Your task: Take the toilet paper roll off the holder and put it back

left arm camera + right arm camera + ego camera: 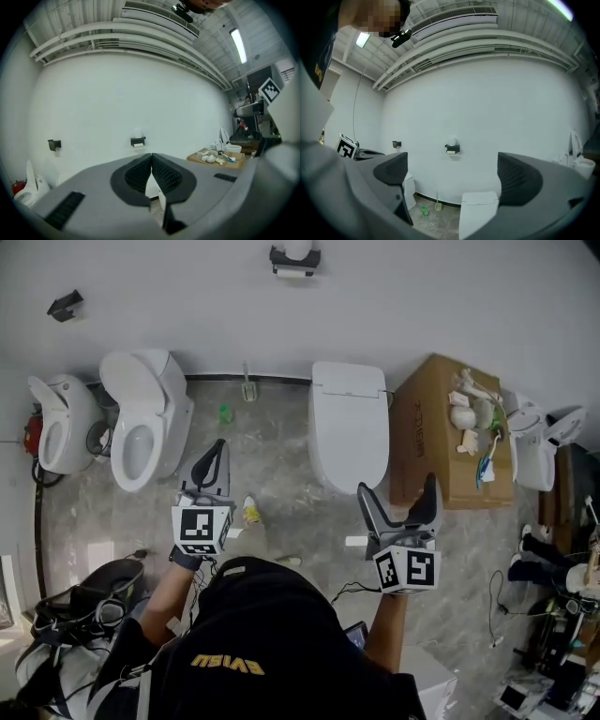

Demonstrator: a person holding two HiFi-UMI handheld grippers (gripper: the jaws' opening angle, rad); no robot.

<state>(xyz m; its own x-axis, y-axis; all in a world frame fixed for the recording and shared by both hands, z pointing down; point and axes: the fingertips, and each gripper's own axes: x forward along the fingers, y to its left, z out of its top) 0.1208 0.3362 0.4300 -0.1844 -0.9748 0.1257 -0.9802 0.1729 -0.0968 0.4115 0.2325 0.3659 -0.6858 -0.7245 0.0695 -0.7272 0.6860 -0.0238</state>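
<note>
Right hand-held gripper (397,491): jaws spread wide, nothing between the pads, pointing about level at the white wall. Left hand-held gripper (217,454): jaws pressed together tip to tip, holding nothing. Straight ahead of the right one and well apart from it, the toilet paper roll (451,141) sits on its black wall holder (452,149), with what looks like a loose sheet end under the holder; too small to tell how the roll is seated. So the roll is not yet taken. Below and just ahead of the right gripper stands a toilet with its lid shut (349,423). To that gripper's right is a cardboard box (450,432) with odds and ends on top, and ahead of the left gripper an open toilet (141,423). Likely risks: the reach goes over the shut toilet, so a low approach could knock the lid; a hard squeeze would crush the soft roll; a dangling sheet could catch and unwind as the roll comes off; the closed left gripper cannot steady anything.
</note>
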